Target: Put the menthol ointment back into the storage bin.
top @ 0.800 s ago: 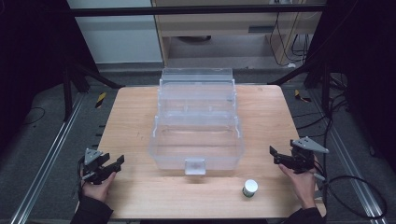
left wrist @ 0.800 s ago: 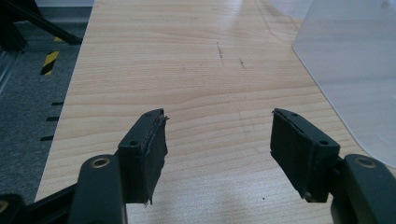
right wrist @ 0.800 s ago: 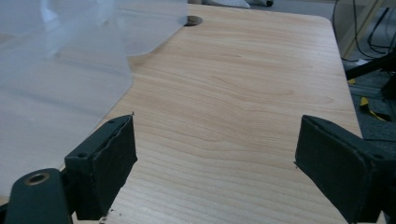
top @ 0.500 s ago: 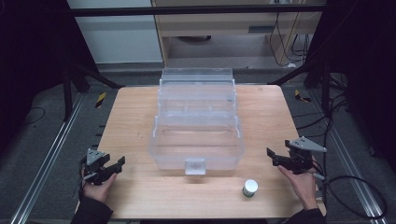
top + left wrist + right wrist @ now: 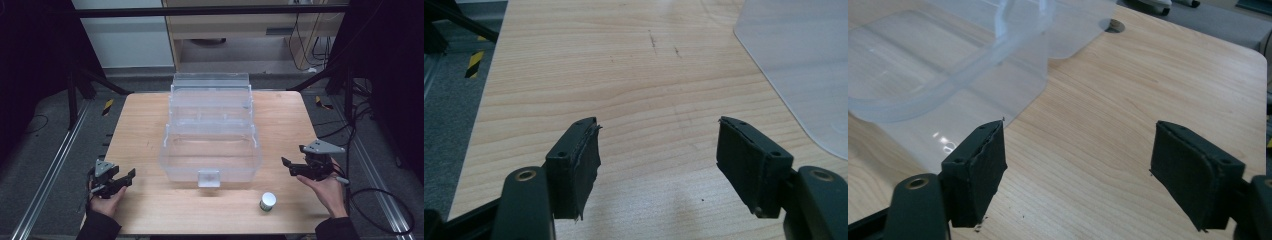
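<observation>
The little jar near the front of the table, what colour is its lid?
The little jar has a white lid, seen best in the high view.

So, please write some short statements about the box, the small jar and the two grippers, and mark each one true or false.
1. The clear box stands in the middle of the table. True.
2. The jar is inside the box. False: it stands on the table in front of the box, toward the right.
3. The left gripper has its jaws open with nothing between them. True.
4. The right gripper is shut on the jar. False: its jaws are open and empty.
5. The right gripper touches the box. False: in the high view it is apart from the box, at its right.
</observation>
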### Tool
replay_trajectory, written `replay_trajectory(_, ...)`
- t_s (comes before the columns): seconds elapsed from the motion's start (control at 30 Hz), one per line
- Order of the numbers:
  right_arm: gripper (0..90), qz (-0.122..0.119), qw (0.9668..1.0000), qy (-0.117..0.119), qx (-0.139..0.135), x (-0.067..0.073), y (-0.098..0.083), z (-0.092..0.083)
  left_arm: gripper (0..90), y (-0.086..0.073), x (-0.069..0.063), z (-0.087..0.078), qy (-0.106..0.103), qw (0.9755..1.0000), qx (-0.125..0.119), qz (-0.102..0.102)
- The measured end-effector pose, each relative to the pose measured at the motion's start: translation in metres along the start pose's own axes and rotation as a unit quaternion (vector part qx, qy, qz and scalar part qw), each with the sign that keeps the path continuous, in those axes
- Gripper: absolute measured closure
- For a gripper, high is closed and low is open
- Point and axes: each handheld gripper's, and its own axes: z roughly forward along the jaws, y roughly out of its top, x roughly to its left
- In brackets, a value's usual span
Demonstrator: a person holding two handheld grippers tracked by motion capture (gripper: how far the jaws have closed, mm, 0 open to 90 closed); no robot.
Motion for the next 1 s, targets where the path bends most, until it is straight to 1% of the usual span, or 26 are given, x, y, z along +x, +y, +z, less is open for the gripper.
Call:
replay_trajectory(0.07, 22.6, -0.012, 0.9999, 0.004, 0.002, 0.002, 0.005, -0.002, 33.0, 0.000, 0.000, 0.000, 0.000, 1.0000, 0.001, 0.002)
replay_trajectory(0.17, 21.7, -0.028, 0.9993, 0.020, 0.016, 0.004, 0.014, -0.004, 33.0, 0.000, 0.000, 0.000, 0.000, 1.0000, 0.002, 0.002)
replay_trajectory(0.23, 21.3, -0.042, 0.9985, 0.022, 0.027, 0.006, 0.019, -0.006, 33.1, 0.000, 0.000, 0.001, 0.000, 1.0000, 0.002, 0.002)
replay_trajectory(0.3, 20.7, -0.059, 0.9973, 0.022, 0.037, 0.008, 0.024, -0.007, 33.1, 0.000, 0.000, 0.001, 0.000, 1.0000, 0.004, 0.001)
replay_trajectory(0.43, 20.4, -0.074, 0.9951, 0.044, 0.049, 0.012, 0.033, -0.010, 33.2, 0.000, 0.000, 0.002, -0.002, 1.0000, 0.006, 0.003)
replay_trajectory(0.53, 20.1, -0.092, 0.9928, 0.048, 0.060, 0.017, 0.039, -0.011, 33.1, 0.000, 0.000, 0.002, -0.002, 1.0000, 0.007, 0.004)
replay_trajectory(0.63, 20.1, -0.114, 0.9894, 0.054, 0.072, 0.022, 0.046, -0.013, 33.1, -0.001, -0.001, 0.003, -0.002, 0.9999, 0.009, 0.004)
replay_trajectory(0.7, 20.0, -0.125, 0.9868, 0.065, 0.080, 0.026, 0.049, -0.013, 33.2, -0.001, -0.001, 0.003, -0.003, 0.9999, 0.009, 0.004)
replay_trajectory(0.83, 19.5, -0.149, 0.9801, 0.081, 0.103, 0.034, 0.056, -0.013, 33.2, -0.001, -0.001, 0.003, -0.004, 0.9999, 0.011, 0.004)
replay_trajectory(0.9, 19.7, -0.158, 0.9778, 0.087, 0.107, 0.037, 0.059, -0.013, 33.1, -0.001, -0.001, 0.004, -0.005, 0.9999, 0.012, 0.004)
replay_trajectory(0.97, 19.4, -0.162, 0.9751, 0.097, 0.116, 0.039, 0.061, -0.013, 33.1, -0.001, -0.001, 0.004, -0.005, 0.9999, 0.013, 0.005)
replay_trajectory(1.0, 19.5, -0.170, 0.9728, 0.101, 0.120, 0.041, 0.062, -0.013, 33.1, -0.001, -0.001, 0.004, -0.006, 0.9999, 0.014, 0.005)
